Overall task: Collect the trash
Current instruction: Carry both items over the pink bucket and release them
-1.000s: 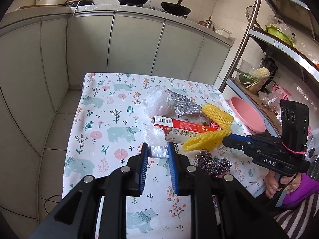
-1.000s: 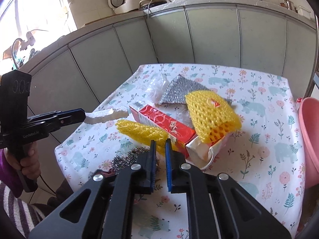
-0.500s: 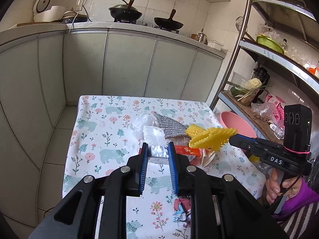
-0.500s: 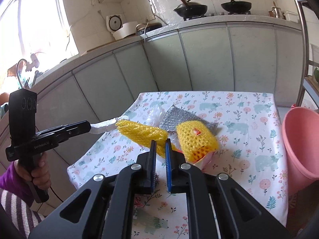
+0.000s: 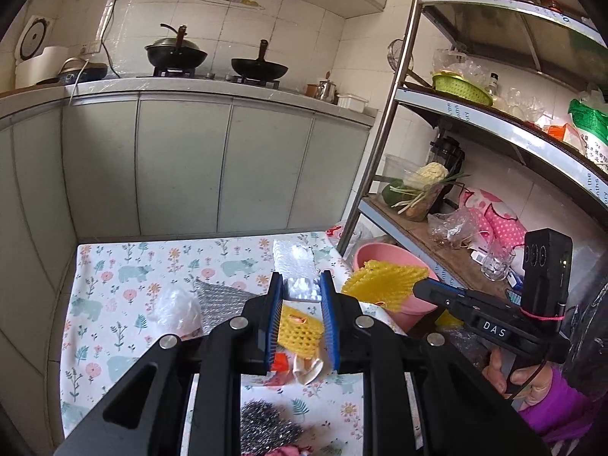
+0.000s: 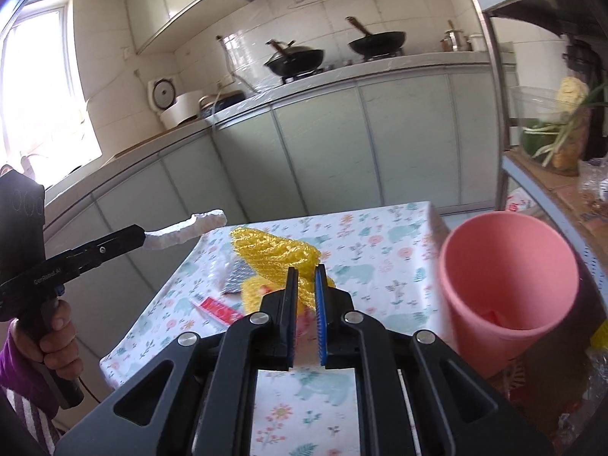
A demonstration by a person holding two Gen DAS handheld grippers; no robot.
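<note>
My left gripper is shut on a piece of clear bubble wrap and holds it above the floral table. My right gripper is shut on a yellow foam net, lifted above the table near the pink bin. In the left wrist view the yellow net hangs in front of the pink bin. A second yellow net, a red box, a silver foil piece, a plastic wad and a steel scourer lie on the table.
A metal shelf rack with vegetables and bags stands right of the table, just behind the bin. Grey kitchen cabinets with woks on top run behind the table. The bin stands off the table's right edge.
Both grippers have risen with their loads and moved right toward the pink bin. The yellow net has come off the table pile and now hangs by the bin.
</note>
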